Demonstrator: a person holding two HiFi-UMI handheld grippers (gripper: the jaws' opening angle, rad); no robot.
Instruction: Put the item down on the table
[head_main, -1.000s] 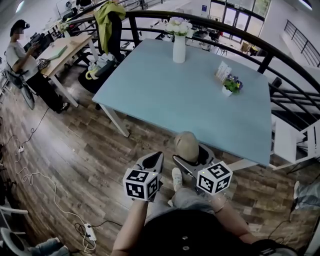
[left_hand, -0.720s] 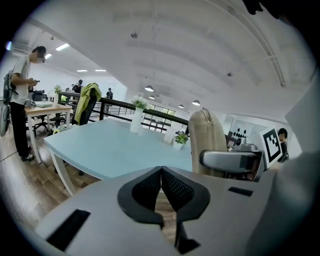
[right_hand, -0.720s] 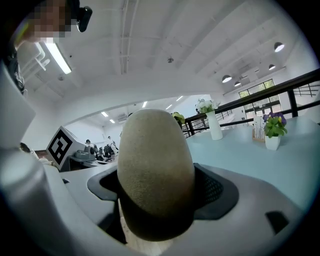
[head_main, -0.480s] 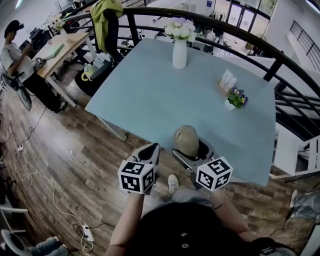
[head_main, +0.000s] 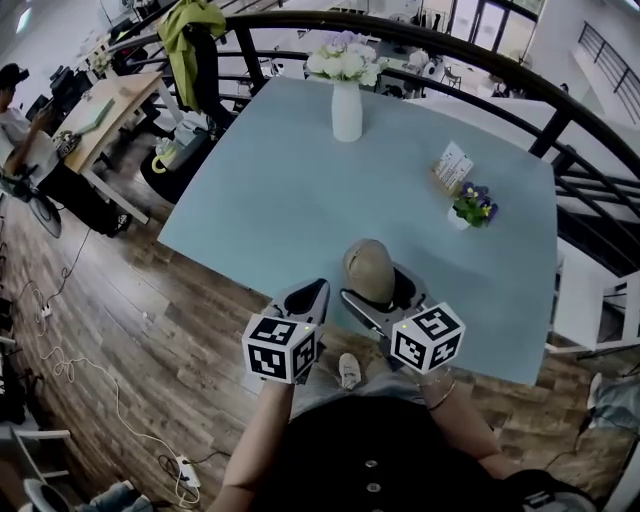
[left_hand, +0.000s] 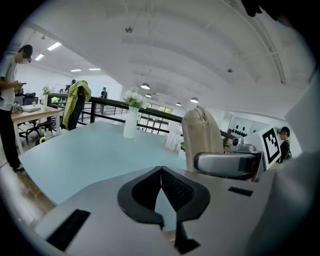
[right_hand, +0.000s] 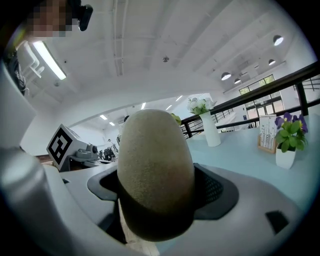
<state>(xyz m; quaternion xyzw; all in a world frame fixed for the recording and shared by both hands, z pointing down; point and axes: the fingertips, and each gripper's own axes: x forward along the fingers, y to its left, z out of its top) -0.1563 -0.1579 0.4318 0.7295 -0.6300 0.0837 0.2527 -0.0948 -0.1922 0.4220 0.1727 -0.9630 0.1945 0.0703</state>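
A beige cap (head_main: 368, 270) is clamped in my right gripper (head_main: 378, 295), which hovers over the near edge of the light blue table (head_main: 290, 190). The right gripper view is filled by the cap (right_hand: 152, 165), sitting between the dark pads; the gripper (right_hand: 155, 192) is shut on it. My left gripper (head_main: 316, 293) hangs just left of it at the table's edge, shut with nothing in it. From the left gripper view its pads (left_hand: 161, 175) meet, and the cap (left_hand: 202, 136) stands upright to the right above the right gripper's finger (left_hand: 227, 164).
On the table stand a white vase of flowers (head_main: 346, 100) at the far middle, a small pot of purple flowers (head_main: 470, 208) and a card stand (head_main: 452, 165) at the right. A black railing (head_main: 560, 125) runs behind. Wooden floor with cables lies left; a person (head_main: 15, 130) stands at a desk.
Both grippers have moved forward together. The cap went from in front of the table's near edge to over it, still held. The left gripper stays shut.
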